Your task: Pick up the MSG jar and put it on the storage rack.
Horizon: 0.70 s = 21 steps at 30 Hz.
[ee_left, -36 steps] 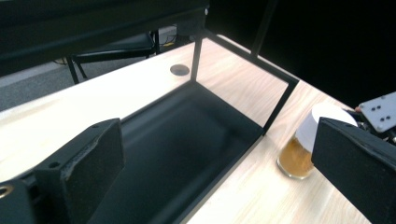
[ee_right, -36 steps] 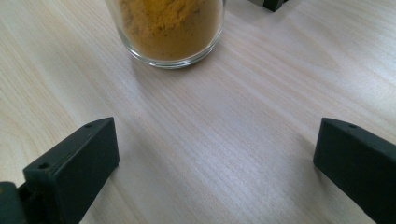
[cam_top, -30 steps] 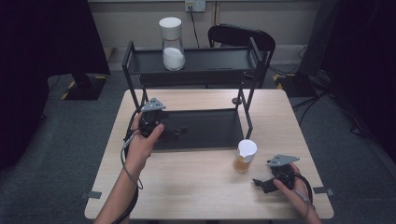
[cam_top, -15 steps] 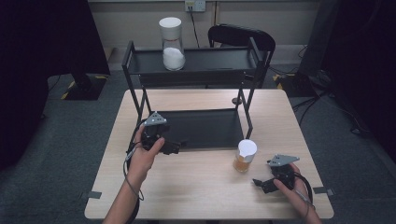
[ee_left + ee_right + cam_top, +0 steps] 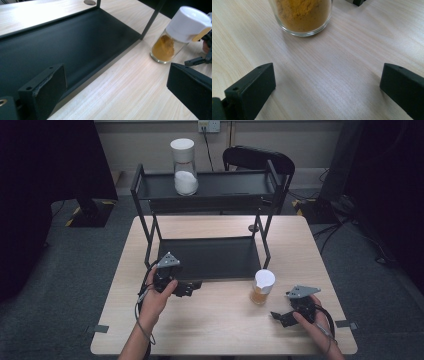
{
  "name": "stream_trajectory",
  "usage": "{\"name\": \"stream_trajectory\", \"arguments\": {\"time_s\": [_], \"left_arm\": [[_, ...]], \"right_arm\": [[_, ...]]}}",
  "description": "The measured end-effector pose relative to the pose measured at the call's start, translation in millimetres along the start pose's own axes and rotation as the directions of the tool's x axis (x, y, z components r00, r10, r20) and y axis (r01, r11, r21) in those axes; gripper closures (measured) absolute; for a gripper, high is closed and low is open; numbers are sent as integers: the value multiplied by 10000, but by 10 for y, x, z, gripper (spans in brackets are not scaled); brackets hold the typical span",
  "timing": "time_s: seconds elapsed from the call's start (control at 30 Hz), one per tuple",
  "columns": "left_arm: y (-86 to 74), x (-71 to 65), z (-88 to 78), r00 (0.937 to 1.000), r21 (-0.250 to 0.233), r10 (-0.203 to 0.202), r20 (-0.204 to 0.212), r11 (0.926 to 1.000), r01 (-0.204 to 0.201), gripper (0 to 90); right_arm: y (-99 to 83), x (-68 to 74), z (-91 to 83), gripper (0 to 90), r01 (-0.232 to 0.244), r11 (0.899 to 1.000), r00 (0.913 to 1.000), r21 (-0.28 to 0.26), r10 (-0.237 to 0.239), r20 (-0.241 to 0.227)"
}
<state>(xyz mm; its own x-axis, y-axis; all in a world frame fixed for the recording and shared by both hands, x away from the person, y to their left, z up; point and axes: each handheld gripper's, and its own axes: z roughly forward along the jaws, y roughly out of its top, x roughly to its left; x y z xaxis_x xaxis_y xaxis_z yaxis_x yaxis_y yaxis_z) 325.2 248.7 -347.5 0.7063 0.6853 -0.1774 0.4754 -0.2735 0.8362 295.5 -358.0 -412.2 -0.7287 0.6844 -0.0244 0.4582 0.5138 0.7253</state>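
Observation:
A glass jar of orange powder [image 5: 261, 287] with a white lid stands on the wooden table, just off the front right corner of the black rack's lower shelf [image 5: 210, 257]. My left gripper [image 5: 194, 288] is open at that shelf's front left edge and points right; the left gripper view has the jar [image 5: 165, 46] ahead at the upper right, beyond the open gripper [image 5: 117, 87]. To the jar's right, my right gripper [image 5: 279, 316] sits low over the table, open and empty. Its own view puts the jar [image 5: 303, 15] a short way ahead of the gripper [image 5: 327, 87].
A taller jar of white powder [image 5: 184, 167] stands on the rack's top shelf [image 5: 235, 185]. A small dark round disc [image 5: 253, 228] lies on the table by the rack's right rear leg. A black chair [image 5: 257, 160] stands behind the table. Bare table lies in front of the rack.
My left gripper has drawn back from over the lower shelf toward the person and a little right, down to the shelf's front edge. The right gripper and the jar have stayed put.

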Motion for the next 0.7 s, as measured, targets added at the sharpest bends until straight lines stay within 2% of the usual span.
{"name": "stream_trajectory", "arguments": {"time_s": [0.43, 0.7], "left_arm": [[-266, -16, 131, 9999, 390, -54, -143, 9992, 60, 23], [-419, -56, 185, 9995, 640, 92, -309, 9979, -72, 23]], "right_arm": [[0, 0, 0, 0, -1, 10000, 10000, 1, 1, 1], [0, 0, 0, 0, 1, 10000, 10000, 0, -1, 1]]}}
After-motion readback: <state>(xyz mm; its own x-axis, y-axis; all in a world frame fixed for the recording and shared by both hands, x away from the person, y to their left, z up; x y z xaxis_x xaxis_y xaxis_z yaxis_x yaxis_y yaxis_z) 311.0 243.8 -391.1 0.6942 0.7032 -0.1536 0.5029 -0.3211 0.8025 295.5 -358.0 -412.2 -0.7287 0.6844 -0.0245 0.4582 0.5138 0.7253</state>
